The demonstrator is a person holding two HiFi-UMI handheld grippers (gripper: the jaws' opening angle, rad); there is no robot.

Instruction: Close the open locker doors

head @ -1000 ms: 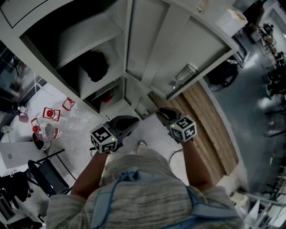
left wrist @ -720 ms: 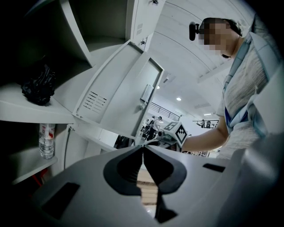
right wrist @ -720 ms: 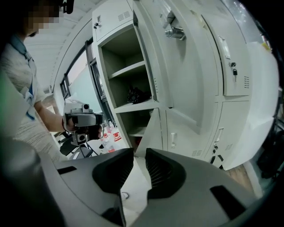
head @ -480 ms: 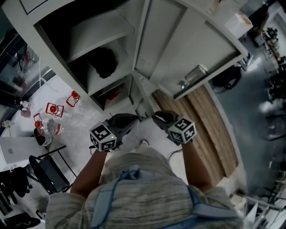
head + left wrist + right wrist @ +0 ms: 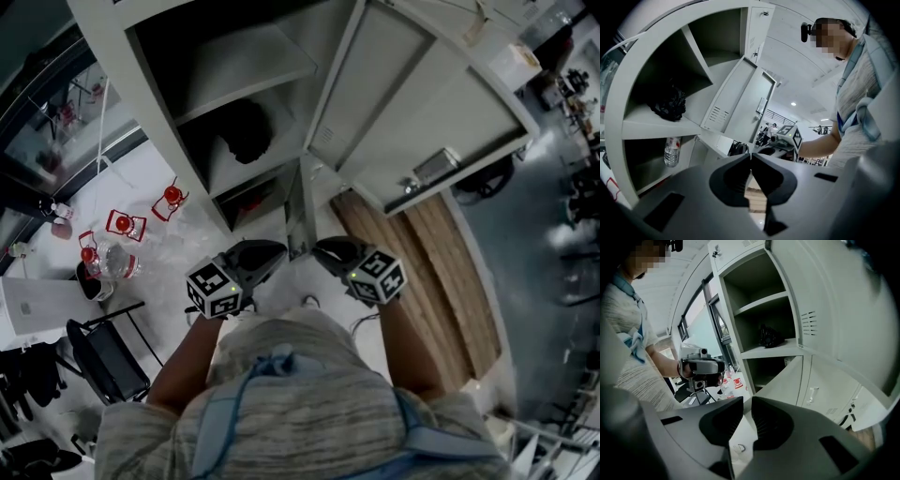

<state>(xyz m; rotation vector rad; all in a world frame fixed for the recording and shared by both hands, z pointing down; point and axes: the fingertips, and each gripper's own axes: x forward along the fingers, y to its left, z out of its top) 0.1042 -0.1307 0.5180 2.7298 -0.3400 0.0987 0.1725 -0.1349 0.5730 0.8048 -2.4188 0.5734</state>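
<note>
Below the open grey locker (image 5: 192, 178), both claws hover close together and touch nothing: the left claw (image 5: 272, 253) has its tips pressed together, while the right claw (image 5: 323, 248) stands a narrow slit apart with nothing in it. The lower door (image 5: 298, 211) hangs ajar, edge-on just beyond the two claws. The upper door (image 5: 412, 112) swings wide to the right, its handle at the far edge. A black bag (image 5: 246, 131) sits well back on the upper shelf and a water bottle (image 5: 671, 151) stands in the compartment below, so neither looks likely to foul a door. The lower door seems the step in hand. It would go best with the right claw's flat side laid against the free edge, far from the hinge, following the arc steadily until the door sits flush. Slapping it risks a rebound.
</note>
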